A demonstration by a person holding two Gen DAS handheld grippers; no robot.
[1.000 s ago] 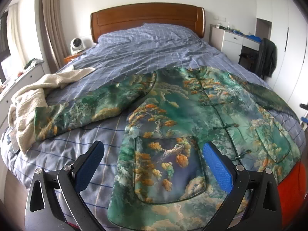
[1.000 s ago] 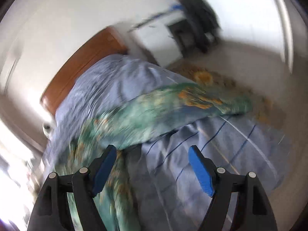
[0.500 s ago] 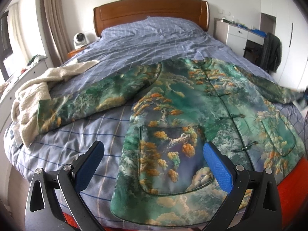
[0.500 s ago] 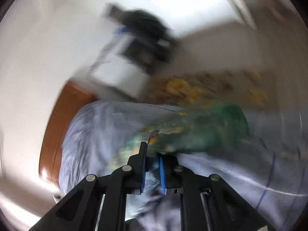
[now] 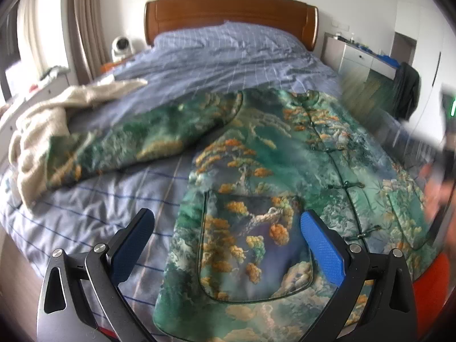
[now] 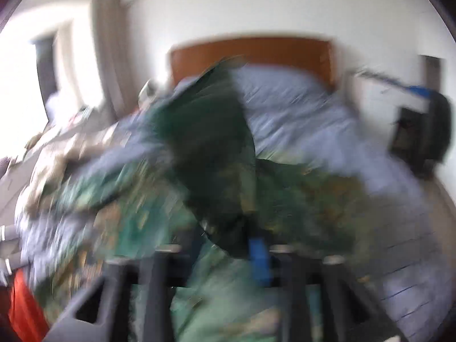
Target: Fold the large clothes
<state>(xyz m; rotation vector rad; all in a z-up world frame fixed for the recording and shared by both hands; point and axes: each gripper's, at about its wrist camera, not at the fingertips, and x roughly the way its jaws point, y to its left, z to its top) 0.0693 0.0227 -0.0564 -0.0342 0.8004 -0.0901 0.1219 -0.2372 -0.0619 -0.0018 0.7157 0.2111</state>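
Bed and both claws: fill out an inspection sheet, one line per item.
Surface: bed, blue checked cover, rumpled.
Job's things: green patterned jacket front up, one sleeve spread; other sleeve raised at the right claw.
Clutter: cream garment bunched at the bed's edge.
Claws: left claw open over the jacket's hem; right claw blurred, jaws just been opening, sleeve cloth between them.
Cables: nothing seen.
Surroundings: wooden headboard, white drawers, curtain.

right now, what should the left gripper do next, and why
Probably swing the left gripper across to the outstretched sleeve and grip near its cuff. Its jaws are open and empty over the jacket hem, and that sleeve lies unfolded, spread sideways on the bed.
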